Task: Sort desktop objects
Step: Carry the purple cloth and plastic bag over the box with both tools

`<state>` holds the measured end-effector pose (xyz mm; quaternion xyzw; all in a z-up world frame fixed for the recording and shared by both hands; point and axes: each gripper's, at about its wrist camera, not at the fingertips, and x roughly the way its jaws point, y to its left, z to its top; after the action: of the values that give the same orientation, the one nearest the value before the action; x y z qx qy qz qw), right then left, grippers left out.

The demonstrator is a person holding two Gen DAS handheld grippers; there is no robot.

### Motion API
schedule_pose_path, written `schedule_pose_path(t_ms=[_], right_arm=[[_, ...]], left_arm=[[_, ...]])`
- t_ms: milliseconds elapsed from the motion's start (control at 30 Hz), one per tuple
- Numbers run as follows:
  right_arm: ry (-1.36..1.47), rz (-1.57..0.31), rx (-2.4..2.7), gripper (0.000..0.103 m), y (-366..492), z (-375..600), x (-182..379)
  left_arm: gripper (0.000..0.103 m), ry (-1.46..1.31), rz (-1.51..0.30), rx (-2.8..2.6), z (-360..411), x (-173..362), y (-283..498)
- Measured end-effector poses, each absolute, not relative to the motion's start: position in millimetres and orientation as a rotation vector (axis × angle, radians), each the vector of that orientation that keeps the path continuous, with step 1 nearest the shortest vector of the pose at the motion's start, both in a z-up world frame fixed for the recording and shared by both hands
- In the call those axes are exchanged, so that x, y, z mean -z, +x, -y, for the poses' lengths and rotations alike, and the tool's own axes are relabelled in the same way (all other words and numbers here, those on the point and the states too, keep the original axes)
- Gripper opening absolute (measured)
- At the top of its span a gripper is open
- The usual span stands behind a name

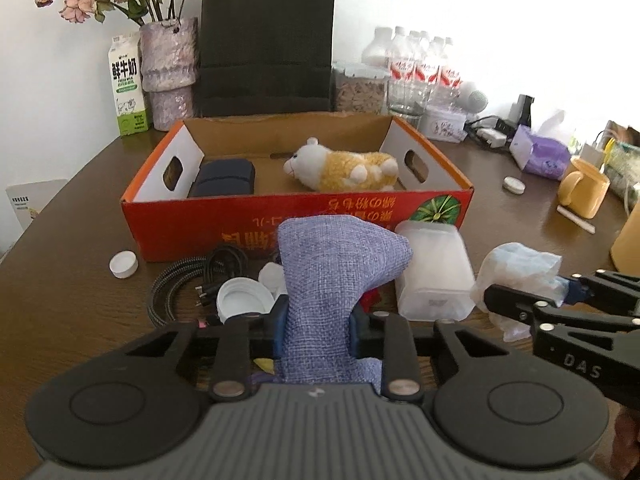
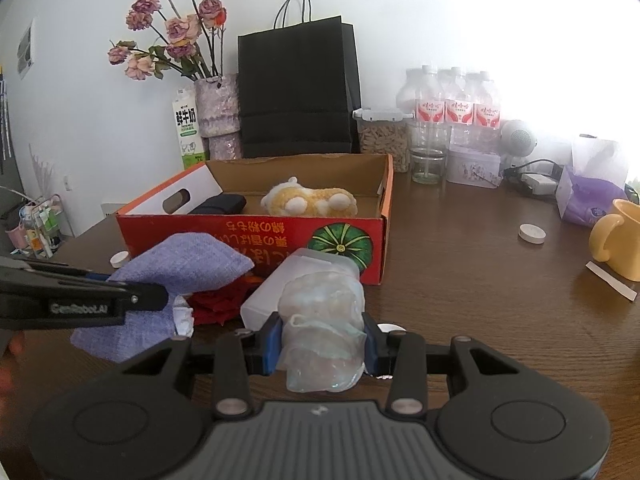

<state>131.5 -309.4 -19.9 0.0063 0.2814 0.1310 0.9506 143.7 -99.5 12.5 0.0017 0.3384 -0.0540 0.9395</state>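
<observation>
Left wrist view: left gripper (image 1: 316, 330) clamped on purple linen pouch (image 1: 332, 276), pads pinching its middle, pouch upright just in front of red cardboard box (image 1: 192, 220); plush hamster (image 1: 344, 168) and dark case (image 1: 224, 178) lying inside box; black cable coil (image 1: 188, 280), white lid (image 1: 244, 300) and frosted plastic container (image 1: 434, 268) on brown table (image 1: 72, 272) near box front; right wrist view: right gripper (image 2: 322, 344) clenched on crumpled clear plastic wrap (image 2: 324, 336), just ahead of the container
</observation>
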Motion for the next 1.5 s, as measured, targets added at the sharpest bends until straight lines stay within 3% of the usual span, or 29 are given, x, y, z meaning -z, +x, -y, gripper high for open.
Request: schedule_pose_path(t_ms=[400,1067,1500], right_arm=[[0.006,-0.504,-0.270,0.038,132,299,-6],[0.000,-0.392,-0.298,0.038,188,246,-57],[0.008,-0.450,-0.313,0.038,286,201,-46]], left_arm=[[0.023,0.017,-0.580,0.151,91,-51,137],[0.016,-0.036,-0.487,0.220,64,-99,200],[0.017,-0.093,-0.544,0.126,28,-62,295]])
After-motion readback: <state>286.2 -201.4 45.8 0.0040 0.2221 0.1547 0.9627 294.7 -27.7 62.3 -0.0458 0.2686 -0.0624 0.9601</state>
